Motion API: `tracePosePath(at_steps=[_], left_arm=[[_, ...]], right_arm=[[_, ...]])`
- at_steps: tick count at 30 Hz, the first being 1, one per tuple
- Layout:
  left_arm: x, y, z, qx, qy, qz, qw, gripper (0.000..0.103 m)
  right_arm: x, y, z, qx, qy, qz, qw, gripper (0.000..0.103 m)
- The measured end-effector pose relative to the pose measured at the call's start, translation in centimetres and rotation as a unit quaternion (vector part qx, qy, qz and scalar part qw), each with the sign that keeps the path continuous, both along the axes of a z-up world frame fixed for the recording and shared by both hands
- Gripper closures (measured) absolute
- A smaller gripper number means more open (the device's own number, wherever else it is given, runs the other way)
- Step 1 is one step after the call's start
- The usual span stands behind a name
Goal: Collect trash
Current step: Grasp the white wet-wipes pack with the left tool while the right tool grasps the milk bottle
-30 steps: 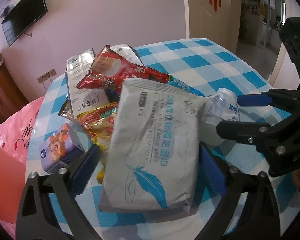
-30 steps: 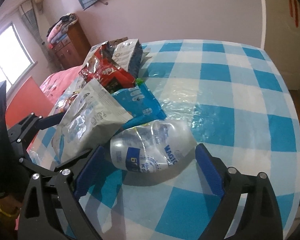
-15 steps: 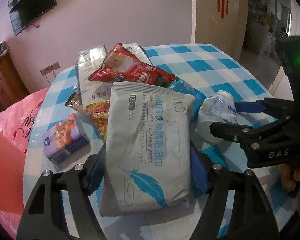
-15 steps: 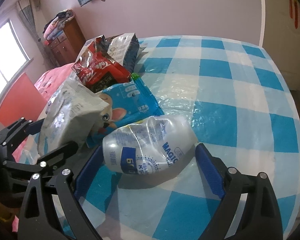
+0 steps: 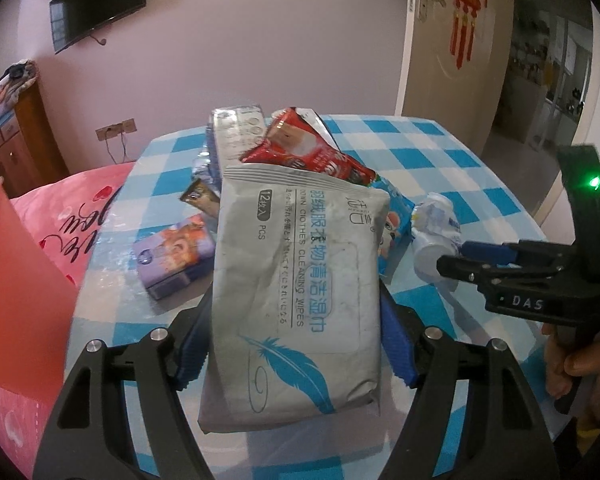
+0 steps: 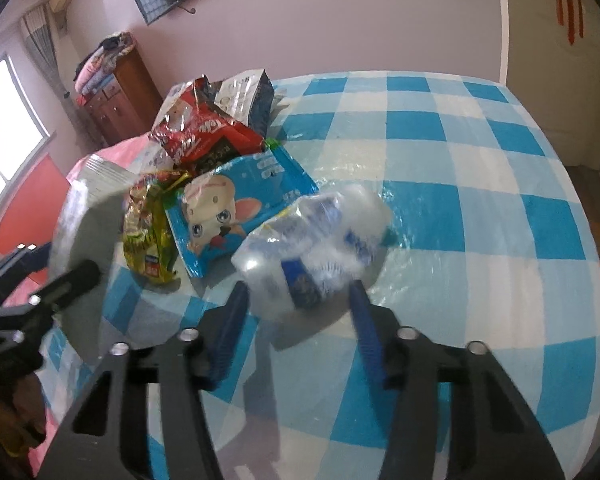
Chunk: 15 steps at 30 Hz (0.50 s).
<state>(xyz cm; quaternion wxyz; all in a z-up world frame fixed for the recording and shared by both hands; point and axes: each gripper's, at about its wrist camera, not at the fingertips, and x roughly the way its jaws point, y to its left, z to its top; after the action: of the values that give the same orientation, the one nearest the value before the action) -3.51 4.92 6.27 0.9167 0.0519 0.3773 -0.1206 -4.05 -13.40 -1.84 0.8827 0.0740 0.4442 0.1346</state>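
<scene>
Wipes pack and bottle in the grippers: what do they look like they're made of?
Wipes pack, clamped in the left gripper: soft plastic film, matte grey, going by its crimped top seam and creases. Bottle, between the closing jaws of the right gripper: thin clear plastic, glossy, apparently crumpled under a blue-and-white label; motion blur leaves the detail open.

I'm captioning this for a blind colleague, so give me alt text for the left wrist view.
The left gripper clamps a grey wet-wipes pack above a blue-checked table. Behind it lie a red snack bag and a purple box; at right, the right gripper is closing on a crumpled plastic bottle.
</scene>
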Motion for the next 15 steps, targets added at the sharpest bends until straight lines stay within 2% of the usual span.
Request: tracePosePath(at_steps=[3, 5, 6, 7, 9, 11, 15], left_arm=[[-0.7, 0.8, 0.0, -0.005, 0.002, 0.002, 1.0000, 0.030], [-1.0, 1.1, -0.2, -0.006, 0.005, 0.004, 1.0000, 0.030], [-1.2, 1.3, -0.3, -0.007, 0.007, 0.006, 0.9999, 0.030], [-1.4, 1.5, -0.4, -0.009, 0.008, 0.007, 0.9999, 0.030], [-1.6, 1.9, -0.7, -0.012, 0.011, 0.011, 0.9998, 0.030], [-1.6, 2.1, -0.9, -0.014, 0.017, 0.013, 0.9997, 0.030], [-1.7, 2.7, -0.7, -0.017, 0.012, 0.018, 0.9996, 0.030]], right_arm=[[-0.4, -0.2, 0.1, 0.015, 0.007, -0.008, 1.000, 0.050], [-0.5, -0.4, 0.2, 0.026, 0.012, -0.021, 0.999, 0.039], [-0.4, -0.5, 0.3, 0.031, 0.014, -0.026, 0.999, 0.030], [-0.3, -0.4, 0.4, 0.039, 0.016, -0.031, 0.999, 0.028], [0.3, -0.1, 0.5, 0.048, 0.020, -0.044, 0.998, 0.027], [1.3, 0.3, 0.5, 0.042, 0.028, -0.067, 0.996, 0.022], [3.0, 1.1, 0.5, 0.027, 0.029, -0.086, 0.996, 0.021]])
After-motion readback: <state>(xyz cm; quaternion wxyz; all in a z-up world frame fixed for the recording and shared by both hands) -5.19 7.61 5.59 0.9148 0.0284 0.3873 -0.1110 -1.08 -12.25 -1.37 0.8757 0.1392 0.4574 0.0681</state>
